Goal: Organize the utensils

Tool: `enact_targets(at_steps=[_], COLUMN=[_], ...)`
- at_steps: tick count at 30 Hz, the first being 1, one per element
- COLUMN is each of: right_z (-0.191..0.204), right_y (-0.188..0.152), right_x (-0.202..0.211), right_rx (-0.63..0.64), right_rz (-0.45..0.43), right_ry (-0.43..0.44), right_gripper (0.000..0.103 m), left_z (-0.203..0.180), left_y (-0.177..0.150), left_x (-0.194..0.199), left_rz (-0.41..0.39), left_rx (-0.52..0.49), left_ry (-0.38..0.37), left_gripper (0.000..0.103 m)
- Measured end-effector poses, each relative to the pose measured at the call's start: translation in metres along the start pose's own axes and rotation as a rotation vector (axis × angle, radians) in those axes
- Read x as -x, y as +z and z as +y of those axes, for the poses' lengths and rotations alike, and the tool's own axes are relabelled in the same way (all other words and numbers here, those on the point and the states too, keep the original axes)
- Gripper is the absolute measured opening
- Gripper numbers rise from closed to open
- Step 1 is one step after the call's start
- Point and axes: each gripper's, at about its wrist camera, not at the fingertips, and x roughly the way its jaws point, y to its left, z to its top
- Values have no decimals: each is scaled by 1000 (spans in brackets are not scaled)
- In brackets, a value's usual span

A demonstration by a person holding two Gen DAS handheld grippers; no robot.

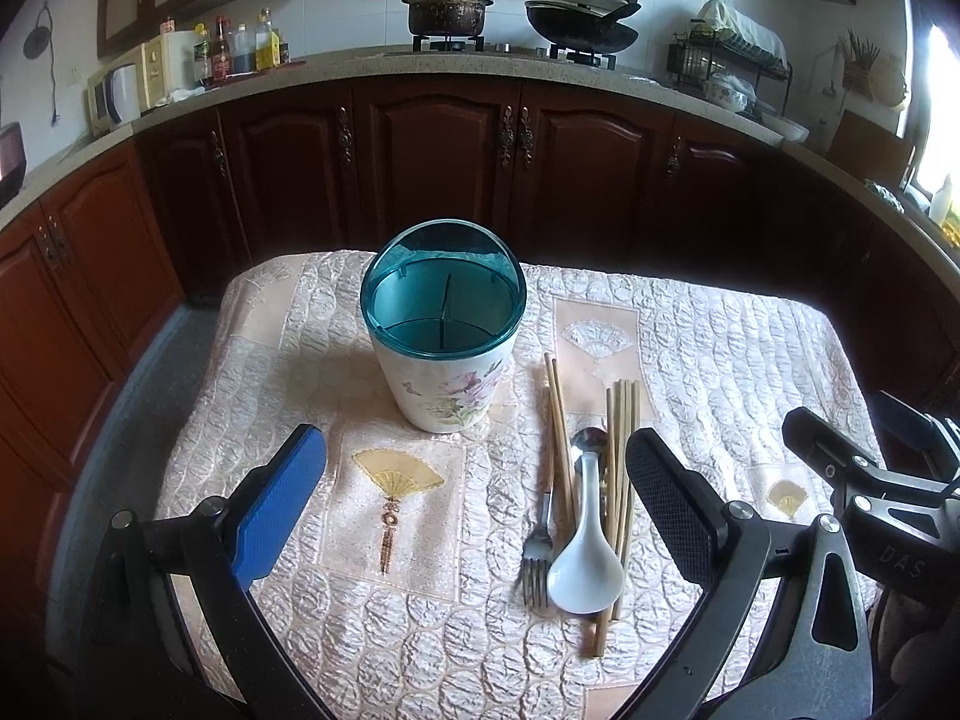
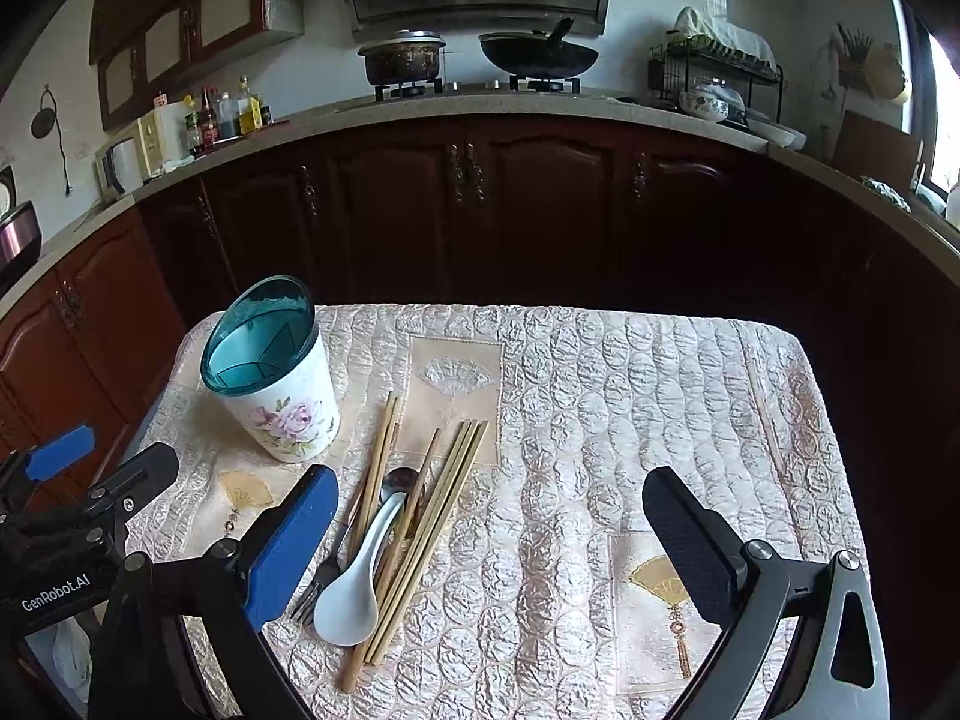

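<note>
A floral utensil holder with a teal divided insert stands upright on the quilted table cloth; it also shows in the right wrist view. To its right lies a pile: several bamboo chopsticks, a white ceramic spoon, a metal fork and a metal spoon. The pile shows in the right wrist view with the chopsticks, white spoon and fork. My left gripper is open and empty above the cloth. My right gripper is open and empty, right of the pile.
Dark wooden cabinets and a counter with a stove, pots, bottles and a dish rack run behind the table. The table's far edge drops off to the floor. The right gripper's body shows at the left view's right side.
</note>
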Motion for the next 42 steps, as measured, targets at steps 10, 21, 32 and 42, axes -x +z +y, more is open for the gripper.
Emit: enact_targets(at_steps=[10, 21, 32, 42], right_z=[2, 1, 0, -3], right_y=[0, -1, -3, -4], right_x=[-9, -22, -32, -37], right_rx=[9, 20, 13, 3], right_rz=[18, 30, 54, 67], right_ry=[6, 3, 4, 9], right_gripper=[102, 102, 102, 102], left_z=[2, 7, 12, 15], left_y=[-1, -2, -4, -7], left_x=[-5, -16, -24, -29], left_rz=[16, 39, 60, 73], left_rx=[-2, 17, 27, 44], left_ry=[4, 6, 6, 8], left_gripper=[101, 101, 101, 101])
